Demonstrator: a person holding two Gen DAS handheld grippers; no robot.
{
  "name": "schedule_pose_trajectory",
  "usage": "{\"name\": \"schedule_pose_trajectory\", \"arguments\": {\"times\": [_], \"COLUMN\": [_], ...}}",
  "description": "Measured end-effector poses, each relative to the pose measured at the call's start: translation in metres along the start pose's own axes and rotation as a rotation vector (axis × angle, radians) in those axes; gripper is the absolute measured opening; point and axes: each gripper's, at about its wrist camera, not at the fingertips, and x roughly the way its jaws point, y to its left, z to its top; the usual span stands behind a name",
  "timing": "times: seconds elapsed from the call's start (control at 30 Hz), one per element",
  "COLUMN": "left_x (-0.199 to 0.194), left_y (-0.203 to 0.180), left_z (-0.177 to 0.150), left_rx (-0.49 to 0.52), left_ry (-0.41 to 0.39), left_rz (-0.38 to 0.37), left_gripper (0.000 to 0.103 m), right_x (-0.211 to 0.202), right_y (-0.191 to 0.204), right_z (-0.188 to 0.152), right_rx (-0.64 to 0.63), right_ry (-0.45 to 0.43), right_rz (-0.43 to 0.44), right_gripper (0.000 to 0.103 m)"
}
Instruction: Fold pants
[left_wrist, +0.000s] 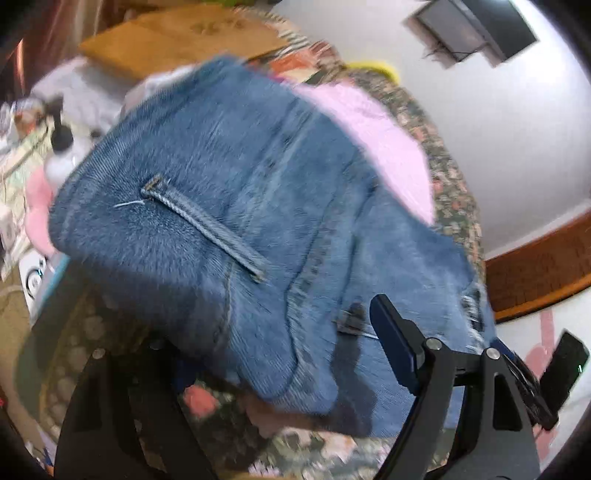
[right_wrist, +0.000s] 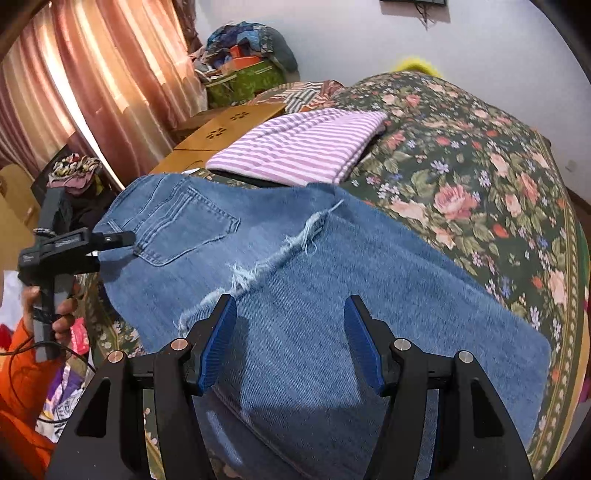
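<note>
Blue denim pants (right_wrist: 295, 258) lie spread on a floral bedspread (right_wrist: 480, 177), with a back pocket (right_wrist: 177, 229) at the left and a frayed hem (right_wrist: 273, 258) folded across the middle. My right gripper (right_wrist: 290, 343) is open just above the denim near the frayed edge. My left gripper (right_wrist: 122, 238) is at the waistband by the pocket and appears shut on it. In the left wrist view the waistband with a belt loop (left_wrist: 207, 225) fills the frame, lifted and blurred; it hides the left finger, and only the right finger (left_wrist: 391, 343) shows.
A folded pink striped garment (right_wrist: 303, 144) lies on the bed beyond the pants. A wooden board (right_wrist: 221, 129) and piled clothes (right_wrist: 243, 48) are at the back left by a curtain (right_wrist: 92, 85). A white wall (right_wrist: 480, 44) is behind the bed.
</note>
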Motion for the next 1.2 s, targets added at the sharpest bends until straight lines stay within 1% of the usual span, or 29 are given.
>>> {"name": "schedule_pose_trajectory", "arguments": {"times": [0.1,0.17,0.2,0.27,0.3,0.43,0.47,0.53,0.6,0.67,0.87,1.07,1.2], "left_x": [0.006,0.005,0.004,0.000,-0.002,-0.018,-0.021,-0.029,-0.038,-0.048,-0.075,-0.096,-0.109], "left_y": [0.003,-0.002,-0.004,-0.007,-0.009,-0.024,-0.031,-0.049,-0.064,-0.073,-0.102,-0.146,-0.176], "left_z": [0.002,0.004,0.004,0.005,0.006,0.004,0.003,-0.001,-0.002,-0.001,0.004,0.000,-0.005], "left_rx": [-0.021,-0.004,0.006,0.022,0.027,0.116,0.152,0.247,0.311,0.347,0.408,0.517,0.580], "left_ry": [-0.031,-0.050,-0.060,-0.081,-0.099,-0.176,-0.193,-0.237,-0.273,-0.297,-0.351,-0.416,-0.441], "left_rz": [0.000,0.027,0.050,0.079,0.103,0.158,0.180,0.232,0.257,0.252,0.204,0.167,0.111], "left_gripper": [0.082,0.076,0.069,0.061,0.050,0.036,0.034,0.026,0.024,0.023,0.022,0.021,0.021], "right_x": [0.005,0.008,0.009,0.009,0.010,0.011,0.011,0.012,0.010,0.007,-0.016,-0.044,-0.059], "right_y": [-0.003,-0.003,-0.002,-0.002,-0.003,-0.002,-0.002,-0.003,-0.003,-0.004,-0.018,-0.042,-0.056], "right_z": [-0.004,-0.006,-0.006,-0.006,-0.005,-0.006,-0.006,-0.006,-0.005,-0.005,-0.011,-0.024,-0.040], "right_rx": [0.027,0.028,0.023,0.019,0.022,0.024,0.023,0.024,0.025,0.027,0.057,0.116,0.167], "right_ry": [0.017,0.024,0.024,0.026,0.028,0.026,0.025,0.023,0.023,0.018,-0.021,-0.048,-0.060], "right_rz": [0.028,0.024,0.023,0.023,0.025,0.026,0.024,0.025,0.025,0.023,-0.012,-0.087,-0.136], "right_gripper": [0.057,0.057,0.058,0.058,0.058,0.058,0.058,0.058,0.058,0.058,0.058,0.058,0.058]}}
